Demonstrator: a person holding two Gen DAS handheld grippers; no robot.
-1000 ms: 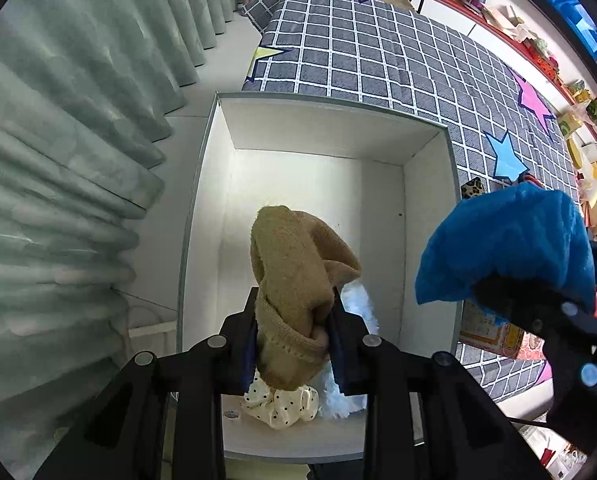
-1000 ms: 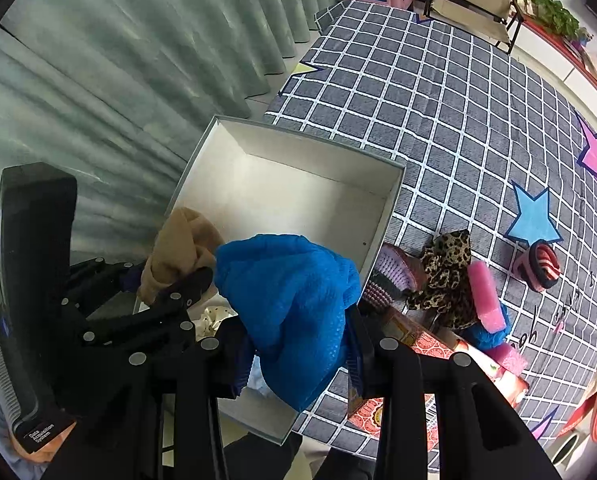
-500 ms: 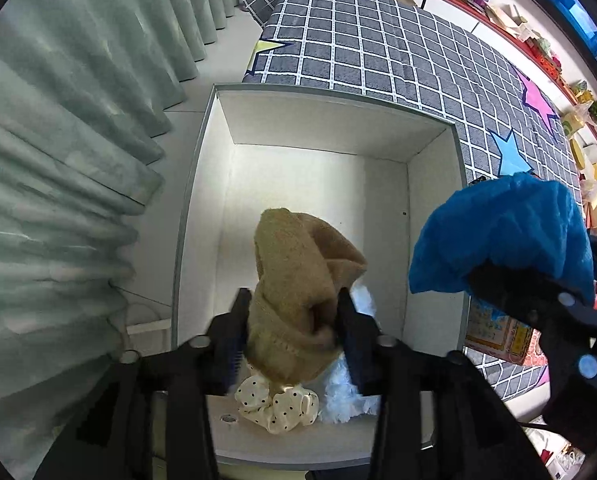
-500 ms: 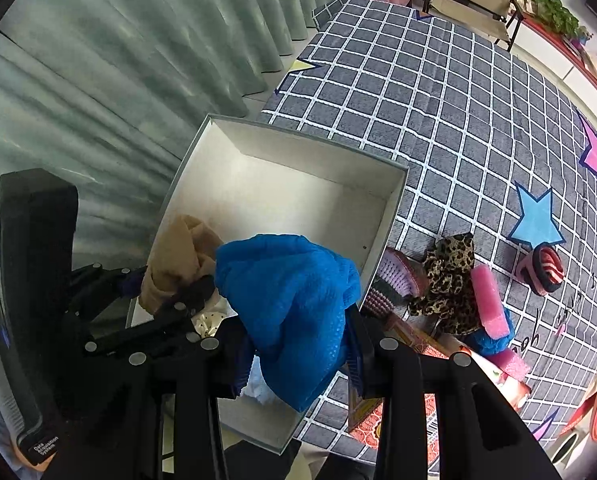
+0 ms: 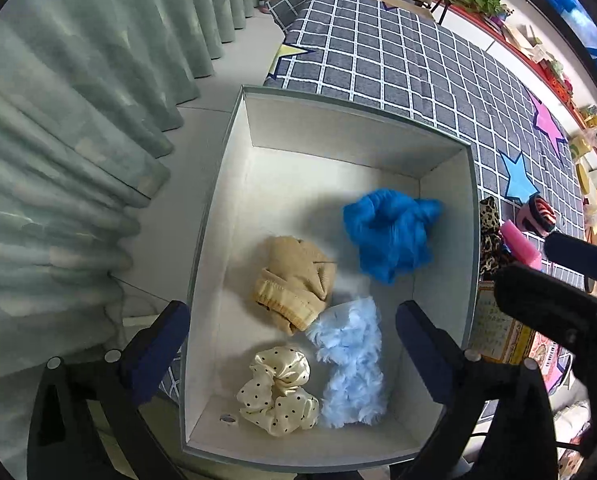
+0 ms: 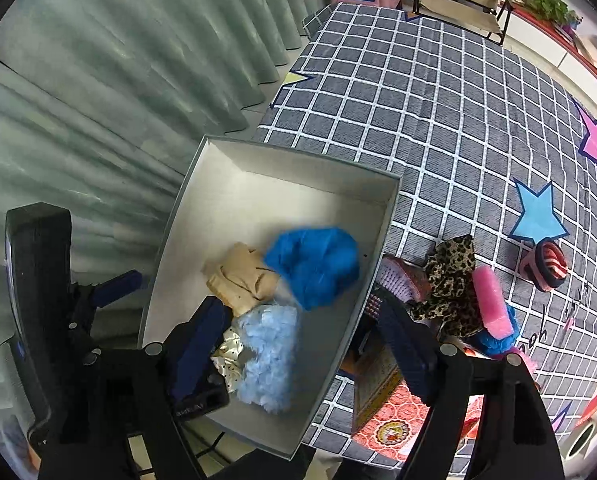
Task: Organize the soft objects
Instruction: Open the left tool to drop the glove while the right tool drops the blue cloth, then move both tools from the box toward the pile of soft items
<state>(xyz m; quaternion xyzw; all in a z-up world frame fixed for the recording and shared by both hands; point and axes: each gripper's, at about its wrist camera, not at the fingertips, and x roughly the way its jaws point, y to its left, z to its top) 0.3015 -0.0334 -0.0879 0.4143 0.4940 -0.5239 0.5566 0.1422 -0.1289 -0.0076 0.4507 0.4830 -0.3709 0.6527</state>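
The step in hand is the drop into the white box (image 5: 234, 168): both pieces are released. The left gripper (image 5: 290, 332) hangs above the box with its jaws spread wide and nothing between them; they have just been opening. Under it the tan knitted piece (image 5: 294, 280) lies on the box floor, near the cream dotted scrunchie (image 5: 276, 394) and touching the pale blue fluffy piece (image 5: 350, 360). To the right of the tan one is the bright blue cloth (image 5: 390, 236), blurred, so I cannot tell if it already rests on the floor. The right gripper (image 6: 302, 344) is also released, its jaws have just been opening and they hold nothing.

I judge the next move is to lift both grippers clear of the box and go right, to the things on the checked mat (image 6: 438, 100): the leopard scrunchie (image 6: 450, 280), the pink roll (image 6: 490, 300) and the striped band (image 6: 548, 266). The leopard one and the pink one touch, so taking one alone needs care. The right wall of the box and a printed red packet (image 6: 382, 408) stand between the grippers and this pile
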